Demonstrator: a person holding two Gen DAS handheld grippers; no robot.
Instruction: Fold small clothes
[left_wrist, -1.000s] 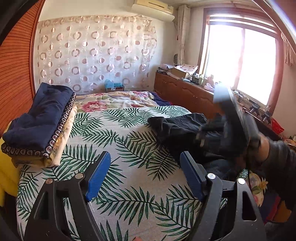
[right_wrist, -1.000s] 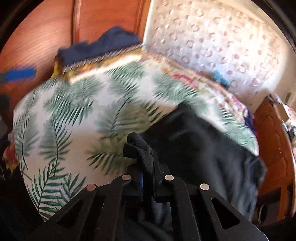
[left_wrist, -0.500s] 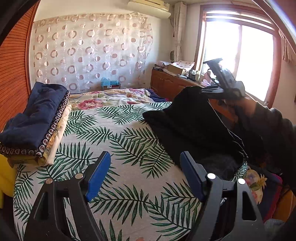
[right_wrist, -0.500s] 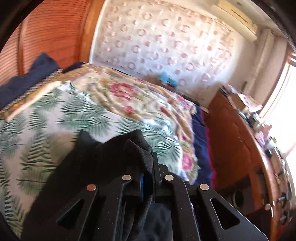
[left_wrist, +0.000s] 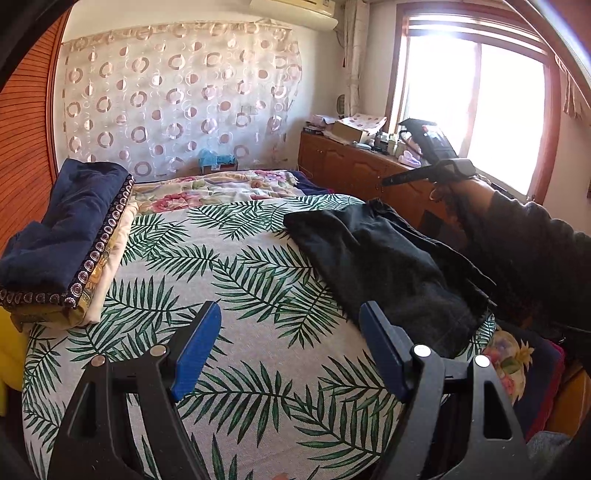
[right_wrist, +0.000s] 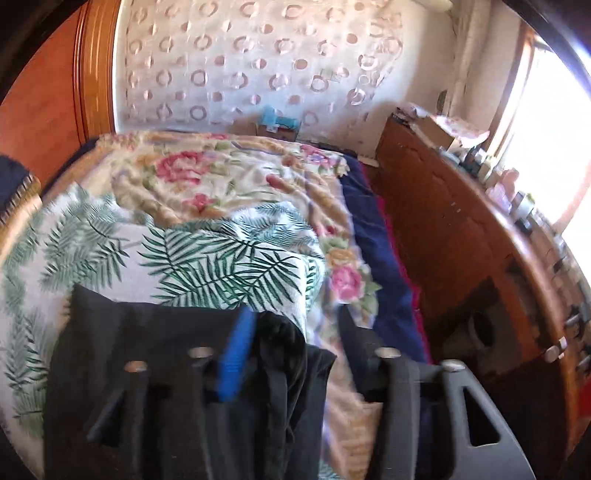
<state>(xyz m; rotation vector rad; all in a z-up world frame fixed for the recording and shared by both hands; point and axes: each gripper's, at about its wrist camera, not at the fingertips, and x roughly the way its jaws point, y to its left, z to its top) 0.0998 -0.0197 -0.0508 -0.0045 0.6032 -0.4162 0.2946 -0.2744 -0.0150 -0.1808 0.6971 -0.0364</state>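
Note:
A black garment (left_wrist: 384, 262) lies spread on the right side of the palm-leaf bedspread (left_wrist: 229, 295); in the right wrist view it (right_wrist: 155, 354) fills the lower left. My left gripper (left_wrist: 290, 347) is open and empty, hovering over the bed's near part, left of the garment. My right gripper (right_wrist: 295, 343) is open, its jaws wide apart, with a fold of the black garment (right_wrist: 280, 339) still lying between them. In the left wrist view the right gripper (left_wrist: 428, 147) is held above the garment's far right edge.
A stack of folded bedding with a navy blanket on top (left_wrist: 70, 236) sits at the bed's left. A floral quilt (left_wrist: 221, 186) lies at the far end. A wooden cabinet with clutter (left_wrist: 362, 162) runs along the right under the window.
The right gripper has opened and let go of the black garment, which dropped from its lifted position and now lies flatter on the bed. The left gripper stayed put.

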